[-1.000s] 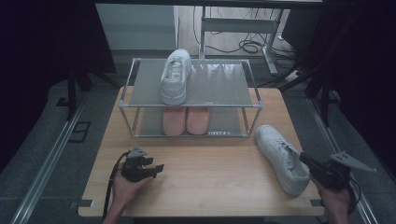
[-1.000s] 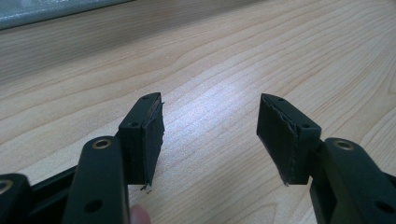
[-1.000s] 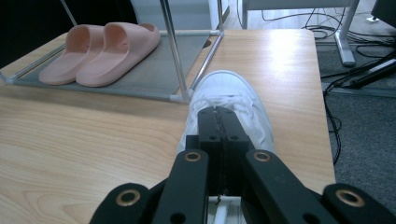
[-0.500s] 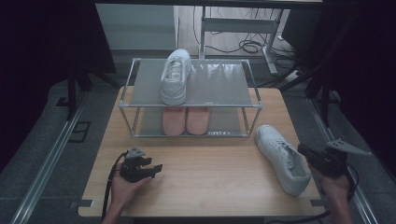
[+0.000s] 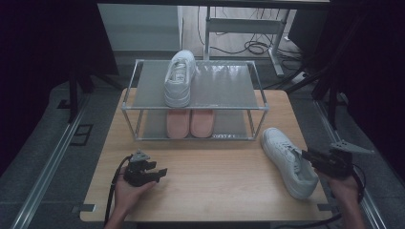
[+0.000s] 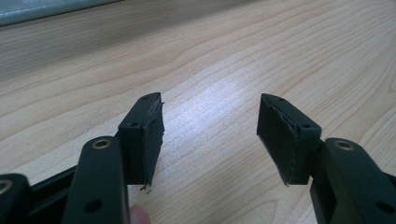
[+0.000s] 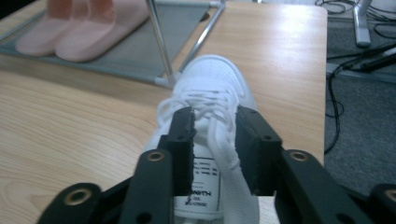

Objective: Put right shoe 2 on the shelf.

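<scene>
Right gripper (image 5: 305, 155): at the table's right edge, by the heel of the sneaker (image 5: 288, 161); jaws have just been opening and stand part open, the shoe's tongue and laces between them in the right gripper view, pads not clearly pressing.
Sneaker: white, flat on the table (image 5: 215, 181), toe towards the rack (image 5: 143, 100), just right of its front right leg.
Left gripper (image 5: 160, 171): in the hand at front left, low over bare wood; jaws wide apart, nothing between.
Top shelf: second sneaker (image 5: 179, 78), toe away.
Lower shelf: pink slippers (image 5: 190, 122), side by side.
</scene>
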A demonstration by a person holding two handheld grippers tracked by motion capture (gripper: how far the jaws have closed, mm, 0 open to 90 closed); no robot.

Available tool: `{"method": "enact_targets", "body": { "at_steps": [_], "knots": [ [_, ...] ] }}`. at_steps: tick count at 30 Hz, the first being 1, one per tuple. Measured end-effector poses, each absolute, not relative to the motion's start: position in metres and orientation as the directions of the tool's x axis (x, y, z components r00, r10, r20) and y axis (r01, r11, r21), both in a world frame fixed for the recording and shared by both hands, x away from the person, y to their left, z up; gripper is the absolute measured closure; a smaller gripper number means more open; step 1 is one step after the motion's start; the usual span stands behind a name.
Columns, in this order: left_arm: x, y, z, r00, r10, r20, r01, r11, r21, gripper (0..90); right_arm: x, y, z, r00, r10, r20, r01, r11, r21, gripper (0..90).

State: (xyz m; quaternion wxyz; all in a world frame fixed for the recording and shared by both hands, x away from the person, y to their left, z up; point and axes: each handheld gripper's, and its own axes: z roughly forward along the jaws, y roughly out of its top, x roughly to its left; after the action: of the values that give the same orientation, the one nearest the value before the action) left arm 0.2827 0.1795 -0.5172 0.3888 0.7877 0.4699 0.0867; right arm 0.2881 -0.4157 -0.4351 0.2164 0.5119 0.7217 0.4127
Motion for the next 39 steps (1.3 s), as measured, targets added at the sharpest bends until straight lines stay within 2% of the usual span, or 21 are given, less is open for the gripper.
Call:
{"method": "enact_targets", "body": {
  "at_steps": [7,27,31,39],
  "knots": [
    [0.282,0.18,-0.517,0.543,0.808,-0.228,0.672,-0.255,0.696,41.7,0.295,-0.41,-0.444,-0.392,0.916,0.086,0.59,0.179,0.787,59.7],
    [0.282,0.179,-0.517,0.541,0.809,-0.229,0.674,-0.253,0.694,41.6,0.316,-0.405,-0.461,-0.361,0.932,0.03,0.668,0.236,0.705,57.1],
    [0.282,0.179,-0.517,0.541,0.81,-0.229,0.674,-0.254,0.694,41.6,0.321,-0.402,-0.467,-0.341,0.94,-0.008,0.692,0.257,0.675,62.9],
    [0.282,0.179,-0.518,0.539,0.81,-0.233,0.676,-0.251,0.692,41.6,0.319,-0.406,-0.469,-0.311,0.95,0.006,0.683,0.219,0.697,77.1]
  ]
}}
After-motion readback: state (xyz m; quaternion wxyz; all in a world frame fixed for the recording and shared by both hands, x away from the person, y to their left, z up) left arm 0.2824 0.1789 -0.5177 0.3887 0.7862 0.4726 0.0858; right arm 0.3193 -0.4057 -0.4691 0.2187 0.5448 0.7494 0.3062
